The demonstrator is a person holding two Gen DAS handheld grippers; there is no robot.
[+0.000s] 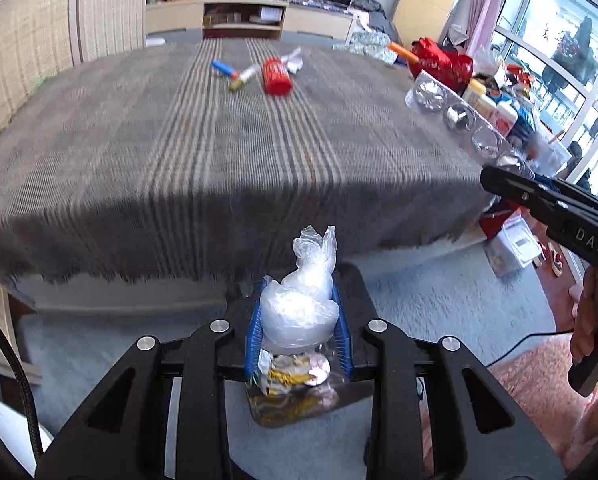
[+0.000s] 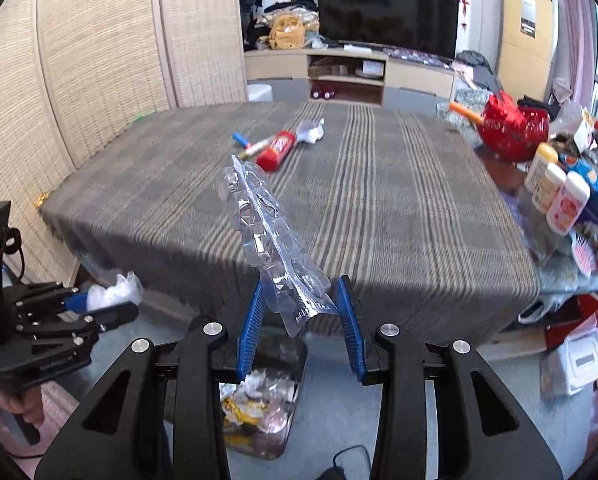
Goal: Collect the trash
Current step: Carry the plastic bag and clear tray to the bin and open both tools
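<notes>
Left hand-held gripper (image 1: 299,332): pads clamped on crumpled plastic bag (image 1: 303,304), above clear bin (image 1: 295,392) of wrappers on floor. Right hand-held gripper (image 2: 299,328): clamped on clear blister tray (image 2: 267,232), tray tilted toward 11 o'clock. Bench (image 2: 379,208), striped cloth: red can (image 2: 277,152), marker (image 2: 255,148), blue tube (image 2: 239,138), crumpled wrapper (image 2: 311,132) at 12 o'clock.

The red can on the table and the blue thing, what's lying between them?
A marker pen with a gold cap lies on the striped cloth between the red can and the blue thing. The left wrist view shows it best.
</notes>
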